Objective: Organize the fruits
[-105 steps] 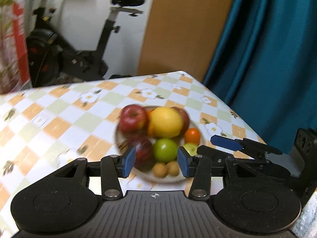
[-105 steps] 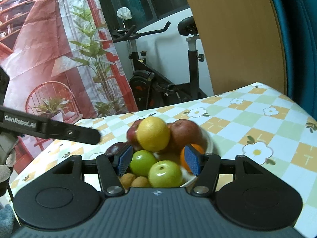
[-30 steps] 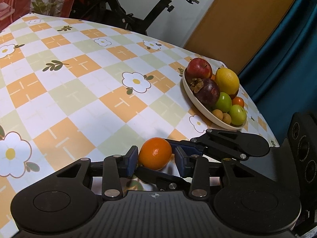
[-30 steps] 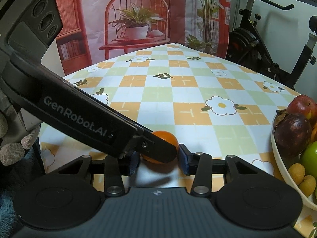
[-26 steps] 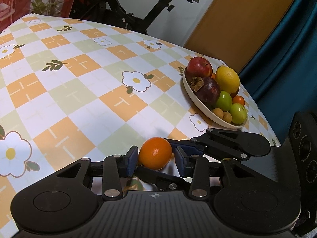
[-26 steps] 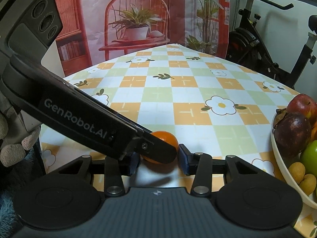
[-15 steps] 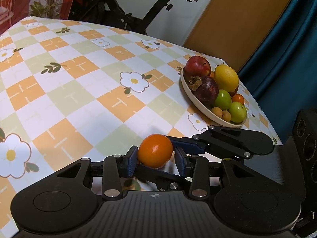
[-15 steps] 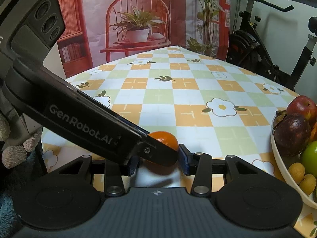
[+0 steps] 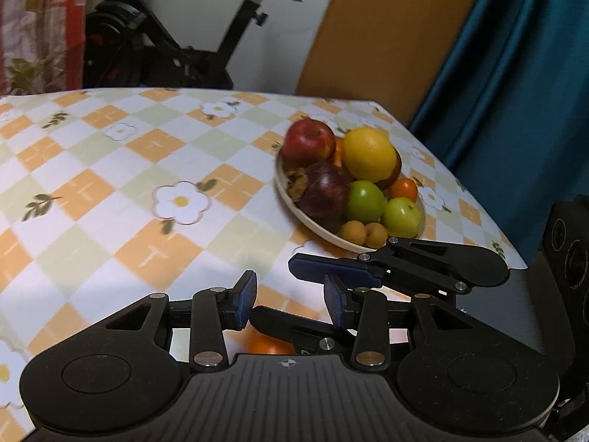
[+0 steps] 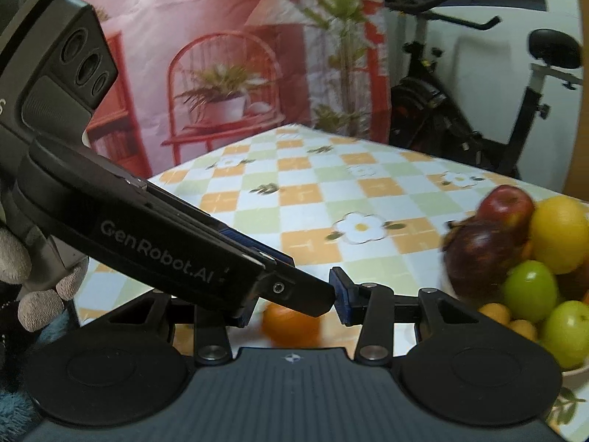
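An orange (image 10: 291, 322) lies low on the checked tablecloth, blurred, just below the pads of both grippers. In the left wrist view only a sliver of the orange (image 9: 268, 346) shows behind the gripper body. My left gripper (image 9: 291, 300) stands open with nothing pressed between its blue pads. My right gripper (image 10: 294, 302) is open too, and the left gripper's fingers (image 10: 250, 246) cross in front of it. A white plate (image 9: 316, 226) to the right holds a red apple (image 9: 309, 143), a yellow citrus (image 9: 370, 154), a dark purple fruit (image 9: 325, 193), green fruits and small tan ones.
The table's right edge (image 9: 478, 213) runs close behind the plate, with a teal curtain (image 9: 515, 92) beyond. An exercise bike (image 9: 184, 48) stands past the far edge. A gloved hand (image 10: 22, 258) holds the left gripper at the near left corner.
Both grippers have risen and tipped upward. The orange, which sat between both pairs of pads, now lies below them. The fruit plate has shifted toward the middle of both views.
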The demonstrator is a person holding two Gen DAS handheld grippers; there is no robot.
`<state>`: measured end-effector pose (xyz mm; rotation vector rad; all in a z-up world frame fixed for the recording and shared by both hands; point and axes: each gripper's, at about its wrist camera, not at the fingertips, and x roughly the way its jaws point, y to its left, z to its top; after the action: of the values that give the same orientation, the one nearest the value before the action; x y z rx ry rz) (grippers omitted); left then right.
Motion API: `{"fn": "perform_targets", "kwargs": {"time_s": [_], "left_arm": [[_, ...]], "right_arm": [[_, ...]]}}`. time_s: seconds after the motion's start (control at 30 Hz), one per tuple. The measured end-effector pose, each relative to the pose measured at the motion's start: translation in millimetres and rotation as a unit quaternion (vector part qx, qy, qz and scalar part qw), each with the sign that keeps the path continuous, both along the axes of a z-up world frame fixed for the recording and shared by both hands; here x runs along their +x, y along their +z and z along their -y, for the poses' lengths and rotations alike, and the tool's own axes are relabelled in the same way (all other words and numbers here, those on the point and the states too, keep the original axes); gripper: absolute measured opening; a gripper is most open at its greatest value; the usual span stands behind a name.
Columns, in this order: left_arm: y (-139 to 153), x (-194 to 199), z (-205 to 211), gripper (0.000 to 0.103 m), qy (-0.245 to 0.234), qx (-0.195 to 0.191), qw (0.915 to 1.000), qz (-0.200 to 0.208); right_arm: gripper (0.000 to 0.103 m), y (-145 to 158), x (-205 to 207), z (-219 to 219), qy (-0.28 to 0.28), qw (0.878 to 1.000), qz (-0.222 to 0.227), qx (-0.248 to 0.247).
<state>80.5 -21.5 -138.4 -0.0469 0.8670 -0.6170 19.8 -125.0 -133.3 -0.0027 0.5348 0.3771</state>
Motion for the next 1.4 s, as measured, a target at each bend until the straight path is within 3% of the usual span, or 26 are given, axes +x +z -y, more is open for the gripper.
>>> {"fn": "perform_targets", "kwargs": {"time_s": [0.3,0.33,0.4,0.47,0.63,0.73,0.8,0.87,1.27,1.4], "left_arm": [[-10,6,1,0.043,0.019,0.0,0.9993,-0.032],[-8,7,-2,0.043,0.023,-0.005,0.9992,-0.033],[-4,6,-9,0.043,0.028,-0.009,0.9991,-0.03],[-1,6,-16,0.043,0.033,-0.01,0.999,-0.029],[-5,5,-29,0.043,0.043,-0.01,0.9983,-0.037],[-9,3,-35,0.043,0.047,-0.016,0.9979,-0.041],[-11,1,-36,0.043,0.048,-0.018,0.9977,-0.043],[-12,0,-38,0.043,0.047,-0.021,0.9976,-0.046],[-13,-13,-27,0.044,0.013,-0.045,0.9972,-0.058],[-16,-19,-23,0.049,0.001,-0.049,0.9965,-0.068]], "right_arm": [[0.046,-8,-2,26,-0.015,0.999,-0.031,0.02],[0.048,-7,-4,28,-0.013,0.999,-0.034,0.02],[0.063,-1,-10,35,-0.008,0.999,-0.038,0.028],[0.069,5,-17,45,0.024,0.997,-0.054,0.05],[0.071,9,-41,44,0.108,0.986,-0.104,0.075],[0.06,-3,-53,16,0.149,0.98,-0.131,-0.004],[0.048,-11,-56,5,0.156,0.977,-0.14,-0.039],[0.041,-11,-56,3,0.157,0.977,-0.137,-0.036],[0.041,-15,-35,12,0.11,0.987,-0.111,-0.029],[0.041,-16,-31,13,0.092,0.99,-0.099,-0.031]]}}
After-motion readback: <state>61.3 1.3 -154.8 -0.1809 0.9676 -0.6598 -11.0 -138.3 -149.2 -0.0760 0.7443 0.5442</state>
